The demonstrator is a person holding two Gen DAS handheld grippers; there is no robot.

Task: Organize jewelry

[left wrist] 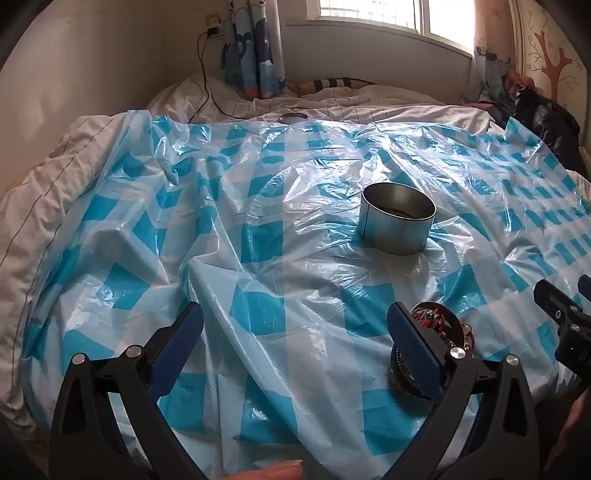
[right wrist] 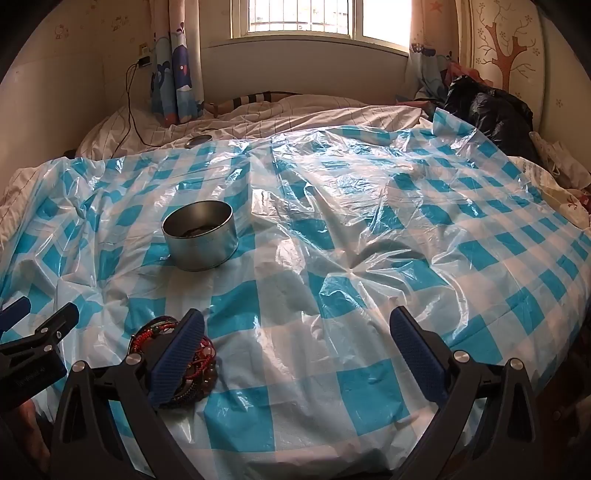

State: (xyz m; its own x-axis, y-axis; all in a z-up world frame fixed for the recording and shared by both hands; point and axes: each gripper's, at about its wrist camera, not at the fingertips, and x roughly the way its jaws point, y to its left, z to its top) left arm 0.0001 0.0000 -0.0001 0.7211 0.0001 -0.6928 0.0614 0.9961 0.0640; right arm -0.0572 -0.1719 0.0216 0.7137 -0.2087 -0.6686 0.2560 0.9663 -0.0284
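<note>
Left gripper (left wrist: pixel 295 343) held low over the bed, fingers spread wide, nothing between them. Right gripper (right wrist: pixel 297 343) likewise spread wide and empty, hovering just beside it.

At far left, a white wall with a charger and black cable (right wrist: pixel 130 107) trailing down onto a striped white duvet (right wrist: pixel 122 129). Next, cartoon-print curtains (right wrist: pixel 177 85) framing a bright barred window (right wrist: pixel 317 18). At far right, wallpaper with a brown tree (right wrist: pixel 509 55) and a black plastic bag (right wrist: pixel 491 110) heaped in the corner.

Across the bed, a crinkled blue-and-white checked plastic sheet (right wrist: pixel 369 221), glossy with window glare. Near its far edge, a small round dark lid (right wrist: pixel 198 140). Left of centre, an open round metal tin (right wrist: pixel 201 236), upright, something dark in its bottom, too small to tell. Nearer, between the two grippers, a pile of jewelry (right wrist: pixel 199 365) on the sheet: red beaded strands and dark bead bracelets, partly hidden behind the right gripper's left finger (right wrist: pixel 177 358); well apart from the tin.
</note>
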